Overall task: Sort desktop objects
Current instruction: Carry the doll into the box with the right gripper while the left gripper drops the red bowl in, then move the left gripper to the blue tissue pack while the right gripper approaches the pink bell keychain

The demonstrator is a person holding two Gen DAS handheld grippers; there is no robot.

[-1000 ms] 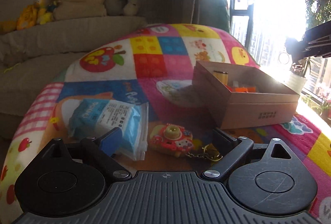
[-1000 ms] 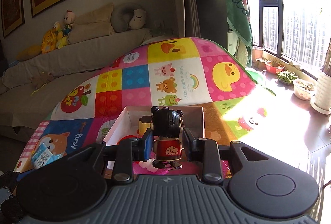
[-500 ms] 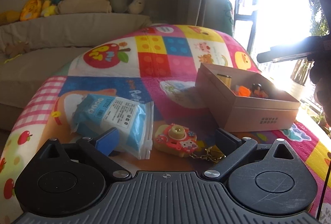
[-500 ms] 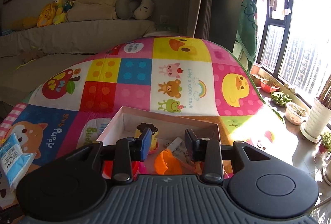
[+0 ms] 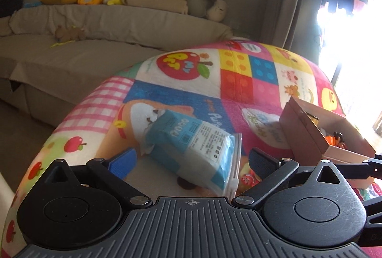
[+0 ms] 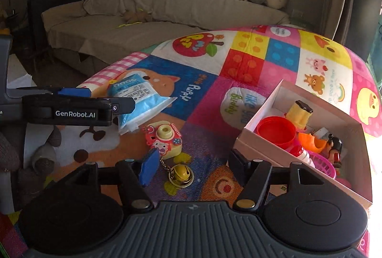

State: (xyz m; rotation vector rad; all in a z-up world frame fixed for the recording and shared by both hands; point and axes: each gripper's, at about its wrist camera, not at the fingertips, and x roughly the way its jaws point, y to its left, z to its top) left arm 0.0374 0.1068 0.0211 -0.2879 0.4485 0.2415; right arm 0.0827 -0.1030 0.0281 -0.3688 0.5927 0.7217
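A blue and white tissue pack (image 5: pixel 191 148) lies on the colourful mat between the wide-apart fingers of my left gripper (image 5: pixel 193 161), and the pads do not touch it. In the right wrist view the same pack (image 6: pixel 138 100) lies by the left gripper (image 6: pixel 95 99), seen from the side. My right gripper (image 6: pixel 194 168) hovers low over the mat, jaws opening. A pink toy camera (image 6: pixel 164 138) sits just ahead of it, its brass bell (image 6: pixel 180 174) between the fingers, untouched. The black-haired doll (image 6: pixel 334 148) lies in the cardboard box (image 6: pixel 267 103).
The box (image 5: pixel 303 129) stands at the mat's right side and holds a red cup (image 6: pixel 277 131), a yellow toy (image 6: pixel 298 115), an orange piece and a pink basket. A beige sofa (image 6: pixel 143 26) with plush toys runs behind the table. Bright windows are on the right.
My right gripper let the doll go into the box, then swung left and down to the toy camera, its jaws widening. My left gripper shifted left, now straddling the tissue pack.
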